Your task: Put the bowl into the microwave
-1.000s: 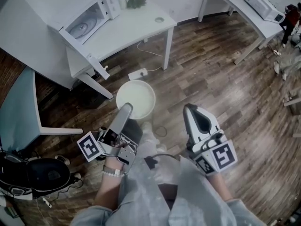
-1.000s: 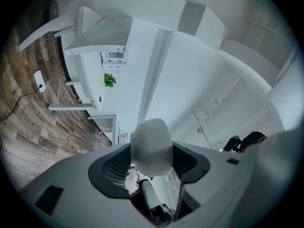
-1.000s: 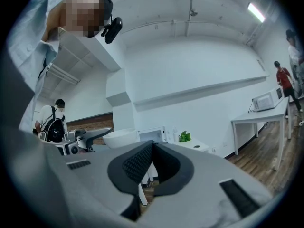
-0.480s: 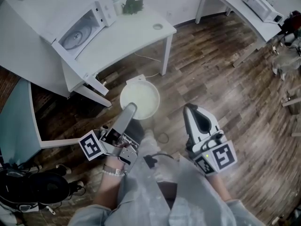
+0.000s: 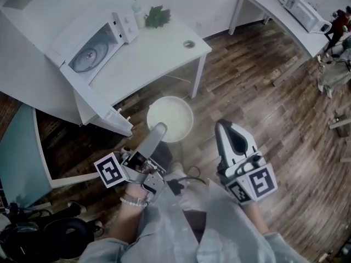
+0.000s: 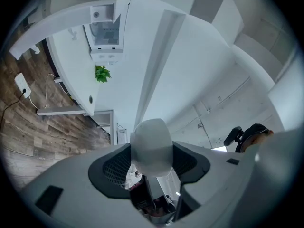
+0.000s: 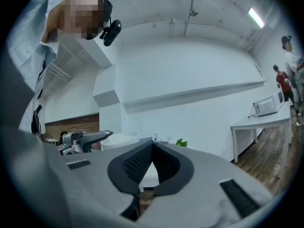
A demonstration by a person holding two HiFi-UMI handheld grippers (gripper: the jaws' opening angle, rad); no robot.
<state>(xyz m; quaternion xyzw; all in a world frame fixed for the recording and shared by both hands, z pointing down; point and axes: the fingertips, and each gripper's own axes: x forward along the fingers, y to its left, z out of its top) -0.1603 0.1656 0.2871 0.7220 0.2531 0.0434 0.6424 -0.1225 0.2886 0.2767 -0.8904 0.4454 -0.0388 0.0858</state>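
Seen from the head view, the left tongs (image 5: 160,128) hold the round white bowl (image 5: 171,118) by its rim above the dark wooden floor (image 5: 263,92). It is near the white desk (image 5: 159,51) that bears the open-doored white microwave (image 5: 93,43). The left gripper view shows those jaws clamped on the rim. In the right gripper view, the right tongs (image 7: 151,148) are pressed together with nothing between them.

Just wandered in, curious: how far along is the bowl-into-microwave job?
Done: the microwave door is open, and the left gripper grips the bowl by its rim. In hand: the bowl hangs over the floor, short of the table. Left: setting it inside. The right gripper is shut, empty.
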